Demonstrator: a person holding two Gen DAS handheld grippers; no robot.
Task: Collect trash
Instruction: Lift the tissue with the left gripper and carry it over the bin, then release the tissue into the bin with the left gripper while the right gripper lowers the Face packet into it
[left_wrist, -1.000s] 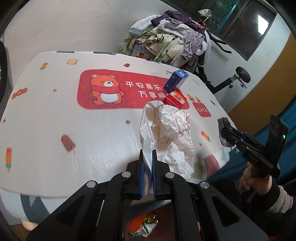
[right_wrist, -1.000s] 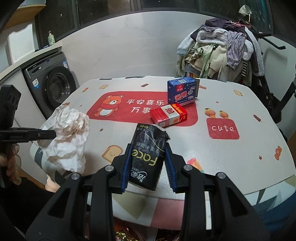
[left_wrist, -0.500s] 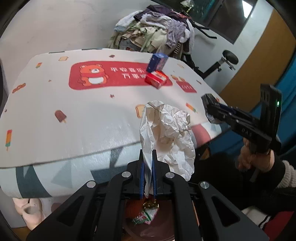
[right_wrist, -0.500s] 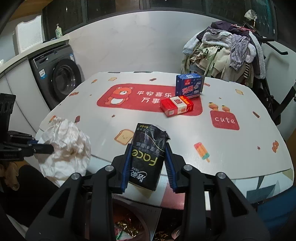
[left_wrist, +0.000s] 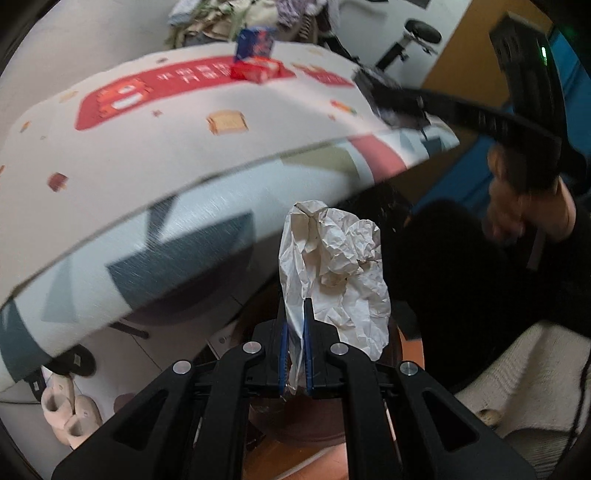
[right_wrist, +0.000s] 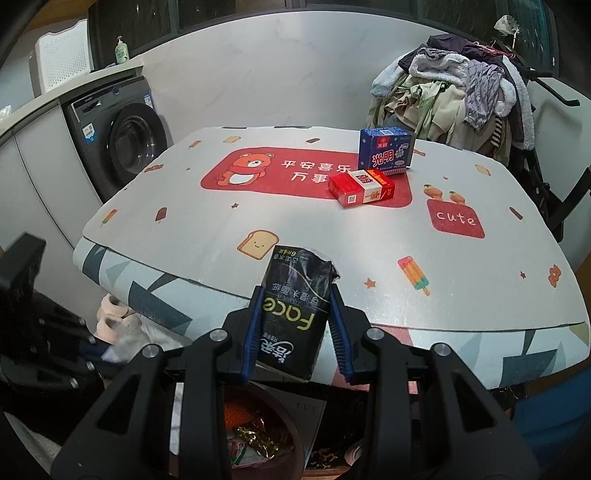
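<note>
Two grips, both loaded. Left wrist view: my left gripper (left_wrist: 294, 325) is pinched on the crumpled white paper (left_wrist: 334, 266), below the table (left_wrist: 155, 155) edge. Right wrist view: my right gripper (right_wrist: 295, 325) clamps the black tissue pack (right_wrist: 295, 306) over that table's near edge, trash bin (right_wrist: 258, 439) beneath it.
</note>
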